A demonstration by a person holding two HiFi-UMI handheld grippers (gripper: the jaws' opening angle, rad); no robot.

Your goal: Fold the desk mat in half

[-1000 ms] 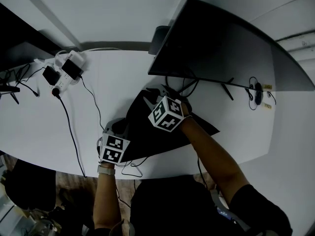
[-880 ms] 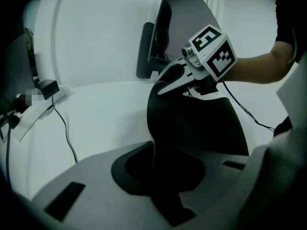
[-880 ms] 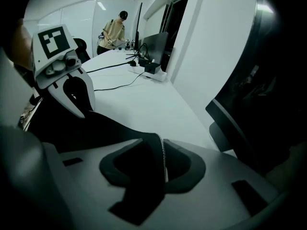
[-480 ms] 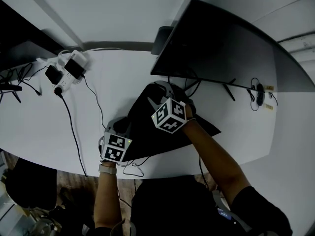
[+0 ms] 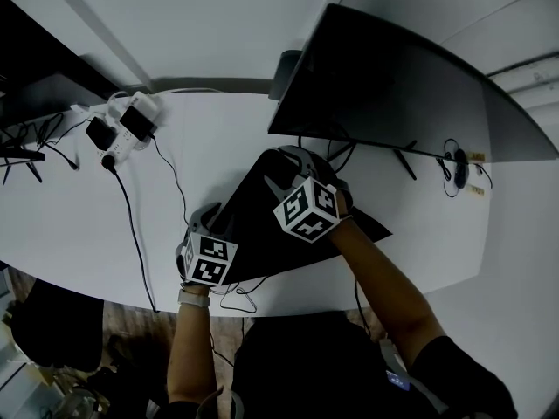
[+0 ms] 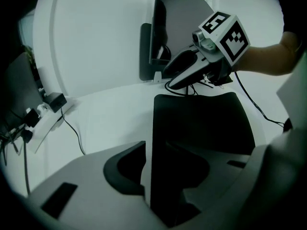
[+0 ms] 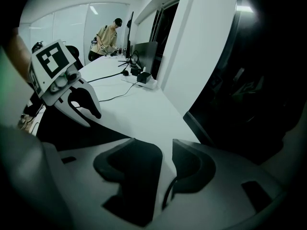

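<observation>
- On the white desk (image 5: 79,225), in front of the monitor (image 5: 393,85), the black desk mat (image 5: 266,234) is found lying flat.
- Left gripper (image 6: 165,169) is placed at the mat's near left edge. Its jaws have just been opening. The mat's edge is seen between them, with a gap at the left pad, so no clamping is noted.
- Right gripper (image 7: 165,166) is held over the mat's far end, by the monitor. Its jaws have just been opening and are spread wide, with nothing gripped.
</observation>
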